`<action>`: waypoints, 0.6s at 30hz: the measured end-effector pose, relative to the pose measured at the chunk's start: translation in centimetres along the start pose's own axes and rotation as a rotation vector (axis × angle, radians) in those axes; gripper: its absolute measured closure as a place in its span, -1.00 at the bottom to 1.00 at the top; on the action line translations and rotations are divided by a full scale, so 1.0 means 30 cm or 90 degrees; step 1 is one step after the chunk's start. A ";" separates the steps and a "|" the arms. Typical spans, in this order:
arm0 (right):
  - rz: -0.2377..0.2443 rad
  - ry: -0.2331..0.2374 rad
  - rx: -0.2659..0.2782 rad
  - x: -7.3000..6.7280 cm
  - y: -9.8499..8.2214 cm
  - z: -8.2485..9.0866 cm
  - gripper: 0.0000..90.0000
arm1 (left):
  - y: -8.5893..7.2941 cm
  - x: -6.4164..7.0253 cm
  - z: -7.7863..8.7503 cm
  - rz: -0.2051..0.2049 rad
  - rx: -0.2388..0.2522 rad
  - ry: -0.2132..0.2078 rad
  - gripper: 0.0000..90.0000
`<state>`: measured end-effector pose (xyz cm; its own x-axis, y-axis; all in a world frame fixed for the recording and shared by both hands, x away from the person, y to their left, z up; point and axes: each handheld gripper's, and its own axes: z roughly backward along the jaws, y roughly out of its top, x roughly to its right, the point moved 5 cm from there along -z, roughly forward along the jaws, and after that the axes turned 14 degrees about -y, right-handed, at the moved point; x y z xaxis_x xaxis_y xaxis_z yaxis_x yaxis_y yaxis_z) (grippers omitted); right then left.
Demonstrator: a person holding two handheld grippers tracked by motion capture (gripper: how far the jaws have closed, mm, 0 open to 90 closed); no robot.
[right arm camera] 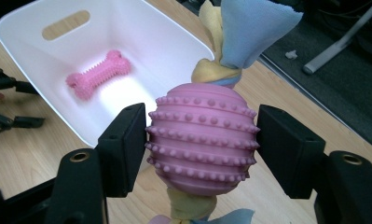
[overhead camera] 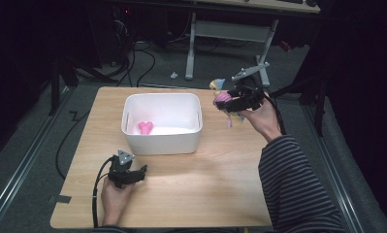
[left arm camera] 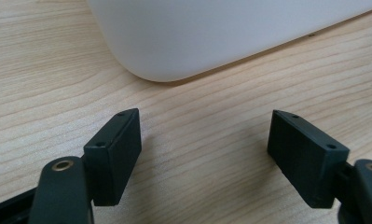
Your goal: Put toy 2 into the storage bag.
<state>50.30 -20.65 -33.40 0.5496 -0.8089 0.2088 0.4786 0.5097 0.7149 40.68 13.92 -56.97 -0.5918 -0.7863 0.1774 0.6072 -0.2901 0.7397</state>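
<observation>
1. Your right gripper [right arm camera: 202, 144] has its jaws closed on the pink studded ball [right arm camera: 203, 140] of a rope toy, one pad on each flank at its widest part. In the high view you hold it in the air just beyond the right wall of the white bin [overhead camera: 162, 141], above the wooden table [overhead camera: 220, 179].

2. Expect the ball to be rubbery and slightly yielding. The rows of studs should help the pads bite, so slipping looks unlikely if you keep the grip across the middle. A hold nearer either end would probably squeeze it out.

3. The blue and yellow fabric tails [right arm camera: 249, 32] knotted through the ball are soft and floppy. They will likely swing and drag, so lift high enough for the lower tail to pass the bin's rim. The whole toy looks light.

4. A pink bone-shaped chew toy [right arm camera: 99, 73] already lies on the bin's floor, towards the wall with the handle slot. It looks like firm ridged rubber.

5. Your left gripper [left arm camera: 204, 154] sits low over the table just in front of the bin's near left corner, jaws wide apart and holding nothing.

6. No brand, label or writing can be read on the toys, bin or grippers.
</observation>
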 end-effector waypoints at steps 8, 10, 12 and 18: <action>0.024 0.018 0.003 -0.057 0.069 -0.023 -0.22 | 0.000 0.000 0.000 0.000 0.000 0.000 -0.42; 0.036 0.027 0.010 -0.076 0.089 -0.028 -0.22 | 0.000 0.000 0.000 0.000 0.000 0.000 -0.42; 0.052 0.032 0.014 -0.098 0.110 -0.036 -0.22 | 0.000 0.000 0.000 0.000 0.000 0.000 -0.42; 0.072 0.046 0.012 -0.154 0.156 -0.065 -0.22 | 0.000 -0.001 0.000 -0.001 0.000 -0.001 -0.42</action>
<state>51.33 -13.96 -32.32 0.6477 -0.7228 0.2411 0.3979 0.5908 0.7019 40.70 13.93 -56.97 -0.5936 -0.7848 0.1781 0.6068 -0.2910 0.7397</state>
